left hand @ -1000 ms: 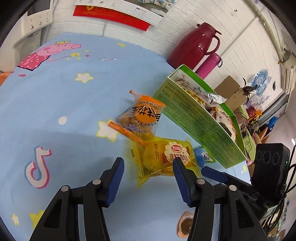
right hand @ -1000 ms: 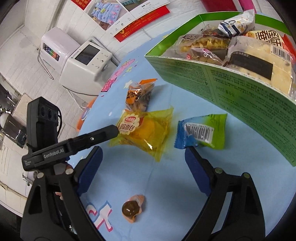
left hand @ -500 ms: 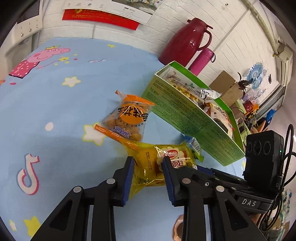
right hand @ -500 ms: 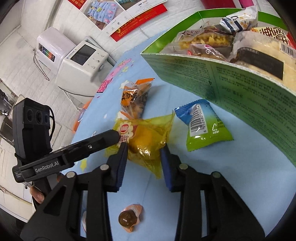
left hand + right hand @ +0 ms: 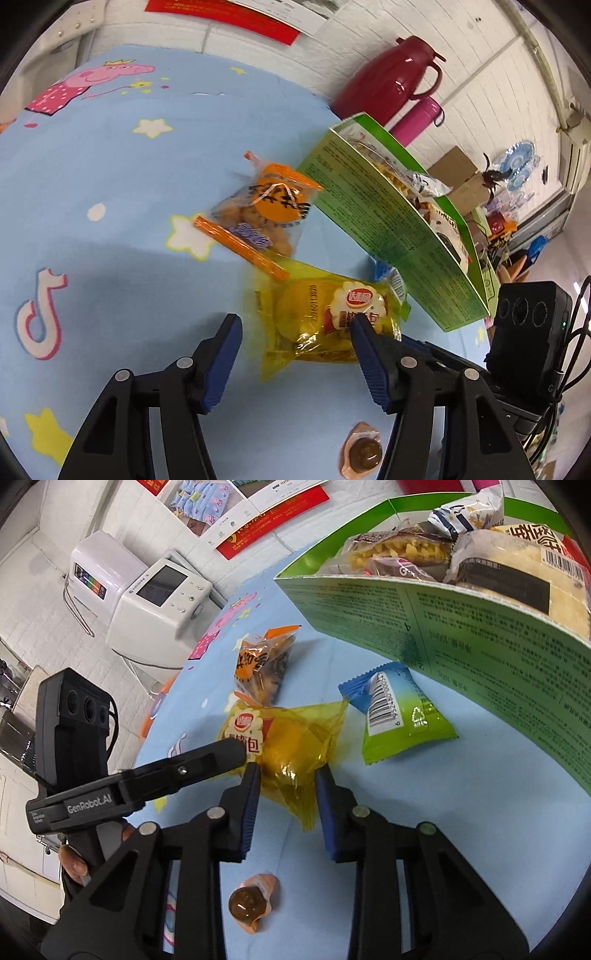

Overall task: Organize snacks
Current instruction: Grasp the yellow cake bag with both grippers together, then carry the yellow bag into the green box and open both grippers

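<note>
A yellow snack packet (image 5: 325,321) (image 5: 291,738) lies on the blue tablecloth. My right gripper (image 5: 287,777) is shut on its near corner. My left gripper (image 5: 294,330) is open, and its right fingertip (image 5: 360,328) rests over the packet's label. An orange packet (image 5: 266,210) (image 5: 262,668) lies just beyond the yellow one. A blue-green packet (image 5: 395,712) sits beside the green box (image 5: 480,620) (image 5: 388,229), which holds several wrapped snacks. A small jelly cup (image 5: 249,904) (image 5: 364,452) lies close in front of both grippers.
A red thermos (image 5: 384,81) and a pink bottle (image 5: 415,118) stand behind the box by the wall. A white machine (image 5: 147,602) stands past the table's far edge. A hand (image 5: 74,864) holds the left gripper's handle.
My left gripper, narrowed on the yellow packet half a second ago, has opened wide. My right gripper went from wide open to shut on the packet's corner.
</note>
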Demonstrator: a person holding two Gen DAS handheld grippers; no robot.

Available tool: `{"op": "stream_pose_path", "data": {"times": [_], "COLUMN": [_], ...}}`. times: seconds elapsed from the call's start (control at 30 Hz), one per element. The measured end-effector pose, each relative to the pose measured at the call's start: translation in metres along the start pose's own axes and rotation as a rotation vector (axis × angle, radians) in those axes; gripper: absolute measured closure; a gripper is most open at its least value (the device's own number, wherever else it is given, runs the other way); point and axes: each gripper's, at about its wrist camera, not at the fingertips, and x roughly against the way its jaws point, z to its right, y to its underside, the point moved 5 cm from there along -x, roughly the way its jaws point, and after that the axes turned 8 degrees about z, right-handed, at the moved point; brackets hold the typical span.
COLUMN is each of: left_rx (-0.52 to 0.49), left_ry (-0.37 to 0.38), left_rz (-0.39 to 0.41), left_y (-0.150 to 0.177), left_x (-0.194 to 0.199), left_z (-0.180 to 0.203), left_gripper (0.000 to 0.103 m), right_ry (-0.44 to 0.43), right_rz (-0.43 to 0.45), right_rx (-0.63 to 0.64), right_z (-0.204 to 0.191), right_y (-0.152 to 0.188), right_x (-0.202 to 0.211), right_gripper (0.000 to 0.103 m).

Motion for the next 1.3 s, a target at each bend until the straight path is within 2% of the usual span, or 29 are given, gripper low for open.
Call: {"op": "stream_pose_path", "data": {"times": [0.03, 0.13, 0.37, 0.5, 0.87, 1.07, 1.27, 1.3], "left_rx": [-0.006, -0.037, -0.118, -0.165, -0.229, -0.261, -0.273, -0.278], "left_ry": [0.016, 0.013, 0.075, 0.105, 0.192, 0.192, 0.155, 0.143], "left_rz": [-0.018, -0.01, 0.09, 0.12, 0.089, 0.045, 0.019, 0.019], "left_y": [0.002, 0.003, -0.022, -0.044, -0.083, -0.088, -0.1, -0.099], "left_x": [-0.002, 0.003, 0.039, 0.041, -0.016, -0.059, -0.101, -0.105], "left_z": [0.007, 0.025, 0.078, 0.112, 0.196, 0.22, 0.229, 0.228], "left_gripper": [0.057, 0.064, 0.064, 0.064, 0.064, 0.064, 0.064, 0.062], "right_ry": [0.015, 0.026, 0.013, 0.021, 0.097, 0.132, 0.192, 0.213], "right_rz": [0.015, 0.07, 0.241, 0.306, 0.421, 0.433, 0.433, 0.436], "right_rx": [0.012, 0.047, 0.125, 0.127, 0.069, 0.017, 0.007, 0.019], "right_z": [-0.001, -0.007, -0.025, -0.018, 0.042, 0.085, 0.122, 0.126], "right_y": [0.0, -0.006, -0.036, -0.056, -0.103, -0.113, -0.127, -0.126], "right_x": [0.004, 0.022, 0.079, 0.105, 0.154, 0.157, 0.147, 0.145], "right_gripper": [0.07, 0.07, 0.07, 0.071, 0.071, 0.071, 0.07, 0.061]}}
